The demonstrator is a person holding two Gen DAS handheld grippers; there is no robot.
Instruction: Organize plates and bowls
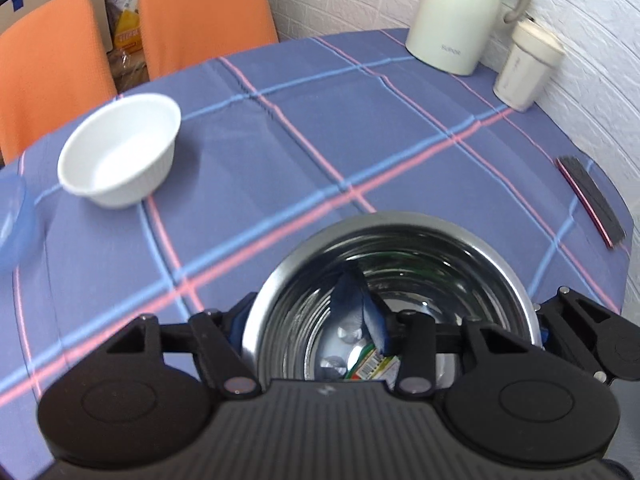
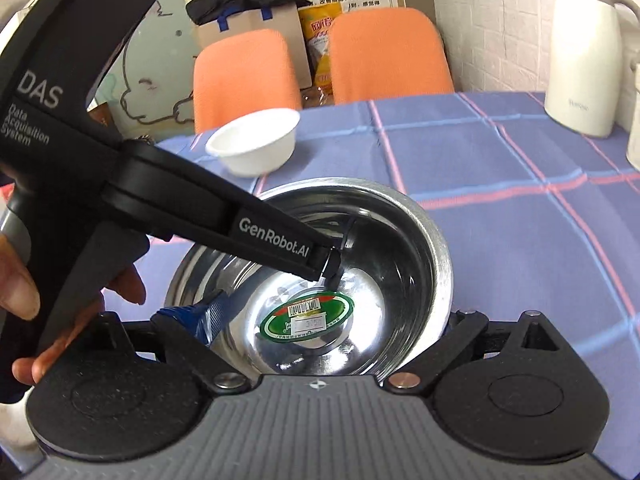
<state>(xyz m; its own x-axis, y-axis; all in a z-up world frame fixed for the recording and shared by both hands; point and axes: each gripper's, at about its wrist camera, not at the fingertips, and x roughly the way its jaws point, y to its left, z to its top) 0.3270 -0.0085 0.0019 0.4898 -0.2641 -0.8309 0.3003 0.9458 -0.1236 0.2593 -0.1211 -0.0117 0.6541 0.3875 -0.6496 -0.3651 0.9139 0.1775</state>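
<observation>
Steel bowl [image 2: 320, 264] is seen above the tabletop [image 1: 360, 128], clamped by its rim between the left gripper [image 1: 308, 320] jaws, one blue finger inside the wall and one outside. The right gripper [image 2: 320, 320] jaws are spread wide around the bowl's near side, gripping nothing. A kettle [image 1: 456, 12] stands far ahead to the right. A white bowl [image 1: 120, 152] sits ahead-left of the left jaws.
</observation>
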